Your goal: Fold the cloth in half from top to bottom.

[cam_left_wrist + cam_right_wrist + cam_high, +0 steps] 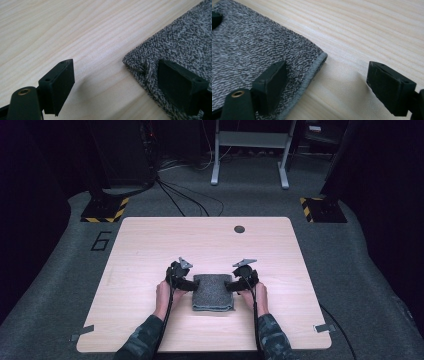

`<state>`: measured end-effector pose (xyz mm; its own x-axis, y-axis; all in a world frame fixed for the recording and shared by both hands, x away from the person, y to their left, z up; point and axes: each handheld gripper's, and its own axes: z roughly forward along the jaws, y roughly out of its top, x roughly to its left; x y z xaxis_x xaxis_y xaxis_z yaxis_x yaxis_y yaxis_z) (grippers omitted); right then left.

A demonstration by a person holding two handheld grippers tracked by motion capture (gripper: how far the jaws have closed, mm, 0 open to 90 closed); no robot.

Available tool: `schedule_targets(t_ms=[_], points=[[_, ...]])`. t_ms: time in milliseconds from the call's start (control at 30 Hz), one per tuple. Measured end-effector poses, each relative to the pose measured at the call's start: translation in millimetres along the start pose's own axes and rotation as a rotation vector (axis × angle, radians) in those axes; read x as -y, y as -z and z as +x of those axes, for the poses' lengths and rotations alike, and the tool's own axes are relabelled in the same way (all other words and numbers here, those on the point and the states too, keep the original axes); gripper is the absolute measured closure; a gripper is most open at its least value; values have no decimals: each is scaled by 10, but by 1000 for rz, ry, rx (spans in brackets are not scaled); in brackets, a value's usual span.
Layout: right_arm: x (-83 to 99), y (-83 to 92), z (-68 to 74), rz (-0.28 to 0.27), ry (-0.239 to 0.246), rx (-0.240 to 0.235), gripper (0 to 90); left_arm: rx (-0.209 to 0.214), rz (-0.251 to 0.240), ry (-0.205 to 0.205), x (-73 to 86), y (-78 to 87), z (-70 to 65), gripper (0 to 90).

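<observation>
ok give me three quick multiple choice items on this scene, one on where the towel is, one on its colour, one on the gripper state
1. Where does the folded towel lie?
A. between the two grippers
B. at the table's far edge
C. on the floor

2. What colour is the towel?
A. red
B. speckled grey
C. yellow

3. How do the left gripper and right gripper stand?
A. both shut
B. one shut
C. both open

Key: 1 A, a gripper sits at each side of it on the table; 2 B, grey flecked pile; 3 C, each pair of jaws is spread over a towel edge.
</observation>
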<state>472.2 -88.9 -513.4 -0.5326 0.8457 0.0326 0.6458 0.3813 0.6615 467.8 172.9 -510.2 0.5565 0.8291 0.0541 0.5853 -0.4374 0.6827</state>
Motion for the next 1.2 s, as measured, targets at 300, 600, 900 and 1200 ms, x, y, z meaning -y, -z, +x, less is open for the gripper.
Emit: schedule_targets(t_ms=[300, 600, 900, 1200], points=[[62, 356, -143, -89, -35, -35, 144, 15, -39, 37, 76, 313, 111, 78], [194, 746, -194, -133, -27, 13, 142, 2, -71, 22, 195, 608, 137, 41], [469, 1004, -349, -122, -14, 61, 121, -39, -82, 38, 481, 930, 300, 48], [885, 1183, -652, -125, -82, 134, 64, -103, -53, 113, 923, 1064, 568, 48]])
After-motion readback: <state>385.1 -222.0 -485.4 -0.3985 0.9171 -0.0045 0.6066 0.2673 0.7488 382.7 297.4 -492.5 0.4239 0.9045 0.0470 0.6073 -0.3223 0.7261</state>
